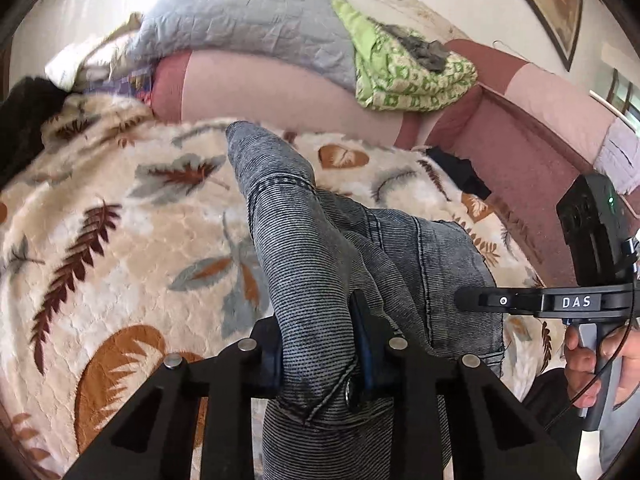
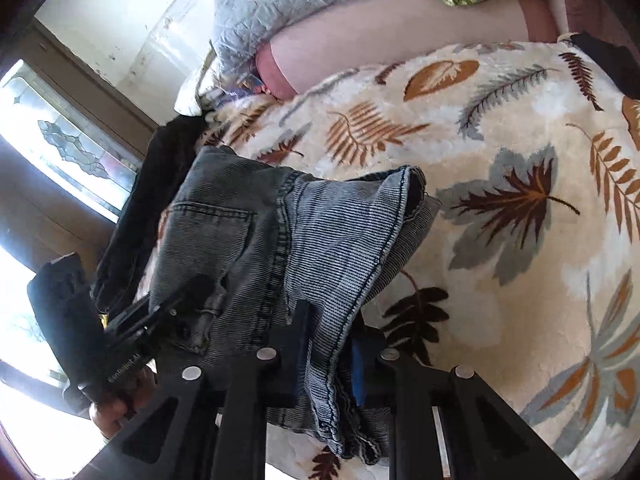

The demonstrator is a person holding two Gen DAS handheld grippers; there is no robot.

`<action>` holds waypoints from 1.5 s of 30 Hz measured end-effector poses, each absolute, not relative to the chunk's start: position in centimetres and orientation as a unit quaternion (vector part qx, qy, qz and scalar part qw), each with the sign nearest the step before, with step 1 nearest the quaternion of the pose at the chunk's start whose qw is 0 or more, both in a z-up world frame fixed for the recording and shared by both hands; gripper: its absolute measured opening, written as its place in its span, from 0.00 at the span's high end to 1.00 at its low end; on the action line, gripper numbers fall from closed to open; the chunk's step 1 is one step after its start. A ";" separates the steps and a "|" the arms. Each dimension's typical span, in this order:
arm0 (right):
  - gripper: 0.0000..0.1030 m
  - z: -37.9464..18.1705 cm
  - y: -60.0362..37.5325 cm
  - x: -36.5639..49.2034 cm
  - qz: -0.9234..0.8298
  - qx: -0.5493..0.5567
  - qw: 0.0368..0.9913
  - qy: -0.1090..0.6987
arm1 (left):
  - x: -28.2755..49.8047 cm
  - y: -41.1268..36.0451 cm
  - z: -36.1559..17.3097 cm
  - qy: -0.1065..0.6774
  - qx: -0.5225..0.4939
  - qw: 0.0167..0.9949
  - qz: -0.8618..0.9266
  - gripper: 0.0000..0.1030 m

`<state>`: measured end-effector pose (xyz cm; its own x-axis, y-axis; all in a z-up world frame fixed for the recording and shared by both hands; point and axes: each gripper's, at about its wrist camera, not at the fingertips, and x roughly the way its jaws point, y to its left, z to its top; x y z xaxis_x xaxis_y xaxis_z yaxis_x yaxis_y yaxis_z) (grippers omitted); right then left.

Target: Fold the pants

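Note:
The grey washed jeans (image 1: pixel 304 240) hang bunched above a cream blanket with a leaf pattern (image 1: pixel 120 220). My left gripper (image 1: pixel 316 344) is shut on a thick fold of the denim near a rivet, and its blue pads press the cloth from both sides. In the right wrist view my right gripper (image 2: pixel 328 344) is shut on a hemmed edge of the jeans (image 2: pixel 248 240), beside a back pocket. The right gripper (image 1: pixel 468 302) also shows side-on at the right of the left wrist view, with its tip in the cloth. The left gripper (image 2: pixel 180 300) appears at the left, partly under denim.
A grey quilt (image 1: pixel 248 16) and a green patterned cloth (image 1: pixel 408 72) lie on the pink sofa back (image 1: pixel 520 140). Dark garments sit at the blanket's left edge (image 1: pixel 24 120) and by the sofa (image 1: pixel 460 172). A person's hand (image 1: pixel 588 364) holds the right handle. A window (image 2: pixel 60 140) stands on the left.

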<state>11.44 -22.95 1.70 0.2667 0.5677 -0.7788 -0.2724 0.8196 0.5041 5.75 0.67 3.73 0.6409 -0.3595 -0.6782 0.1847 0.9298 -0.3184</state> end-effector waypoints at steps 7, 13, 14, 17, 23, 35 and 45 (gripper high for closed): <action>0.44 -4.0 -26.6 12.6 0.227 0.223 0.745 0.586 | 7.7 3.9 -1.6 0.467 -0.175 0.860 -0.111 0.47; 0.40 -6.1 -25.7 12.4 0.290 0.265 0.675 0.624 | 8.0 4.4 -2.7 0.471 -0.195 0.854 -0.106 0.42; 0.39 -6.4 -25.0 12.4 0.294 0.252 0.678 0.625 | 8.1 4.6 -2.9 0.472 -0.203 0.851 -0.108 0.42; 0.41 -7.3 -25.3 13.3 0.285 0.307 0.672 0.610 | 7.8 4.9 -3.3 0.475 -0.228 0.842 -0.118 0.42; 0.76 -7.3 -25.3 13.0 0.290 0.311 0.676 0.602 | 7.7 4.9 -3.3 0.476 -0.231 0.839 -0.126 0.47; 0.79 4.4 -20.8 14.4 0.336 0.200 0.761 0.518 | 7.5 3.8 5.1 0.397 -0.103 0.905 -0.112 0.72; 0.79 5.4 -14.8 20.9 0.359 0.200 0.766 0.495 | 12.9 10.0 6.9 0.361 -0.112 0.923 -0.075 0.72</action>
